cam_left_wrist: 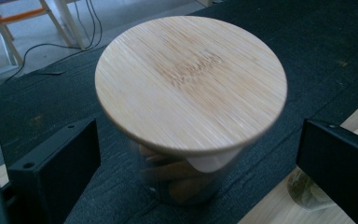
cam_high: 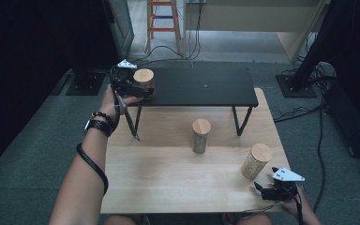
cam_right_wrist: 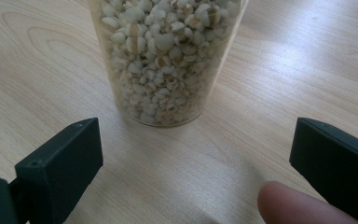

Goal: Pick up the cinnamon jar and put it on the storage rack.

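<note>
A glass jar with a round bamboo lid point(cam_high: 144, 76) stands on the left end of a black raised shelf point(cam_high: 206, 86). My left gripper point(cam_high: 138, 89) is open right at it. In the left gripper view the jar point(cam_left_wrist: 191, 84) sits between the two spread jaws of the gripper point(cam_left_wrist: 199, 130), and neither pad presses on it. A jar of pale grains point(cam_high: 256, 161) stands near the wooden table's right edge. My right gripper point(cam_high: 264, 188) is open just in front of it. The right gripper view has that jar point(cam_right_wrist: 168, 60) ahead of the gripper point(cam_right_wrist: 193, 135), beyond the jaws.
A third lidded jar point(cam_high: 200, 136) stands mid-table in front of the shelf. The wooden table point(cam_high: 168, 173) has bare room at its front left. Behind the table are an orange ladder point(cam_high: 163, 18), floor cables point(cam_high: 304, 112) and black stand bases point(cam_high: 86, 83).
</note>
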